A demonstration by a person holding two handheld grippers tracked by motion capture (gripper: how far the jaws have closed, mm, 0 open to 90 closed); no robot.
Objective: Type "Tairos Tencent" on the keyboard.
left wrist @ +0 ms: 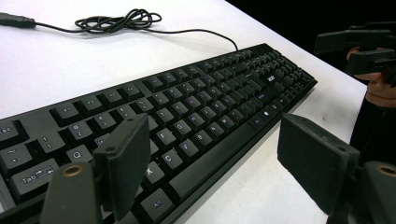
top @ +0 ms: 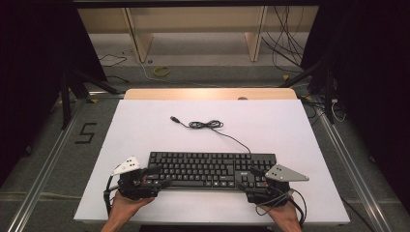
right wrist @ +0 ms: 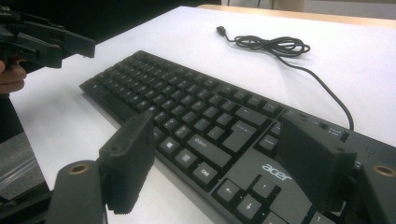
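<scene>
A black keyboard (top: 212,169) lay flat on the white table (top: 145,125), near the person's edge and parallel to it. Its cable (top: 212,126) ran from the rear right of the housing toward the far side of the table, formed a loose coil near the table's middle, and ended in a USB plug (top: 174,118) lying free on the surface.

The left gripper (top: 157,177) was positioned at the keyboard's left end, held in the person's left hand (top: 126,203). Its jaws stood wide apart with nothing clamped between them. In the left gripper view, one jaw sat over the left-hand keys near the Tab and Alt keys, and the other hung beyond the keyboard's front edge, above bare table. Whether either pad touched the keyboard could not be determined.

The right gripper (top: 247,178) was positioned at the keyboard's right end, held in the person's right hand (top: 280,215). Its jaws were likewise fully spread and gripped nothing. In the right gripper view, one jaw stood over the table just in front of the keyboard's front edge, and the other over the keys at the right end, beside the printed brand mark and the arrow keys. Contact could not be confirmed.

A grey three-cornered plate (top: 285,173) topped the right gripper; a paler one (top: 126,166) topped the left.
</scene>
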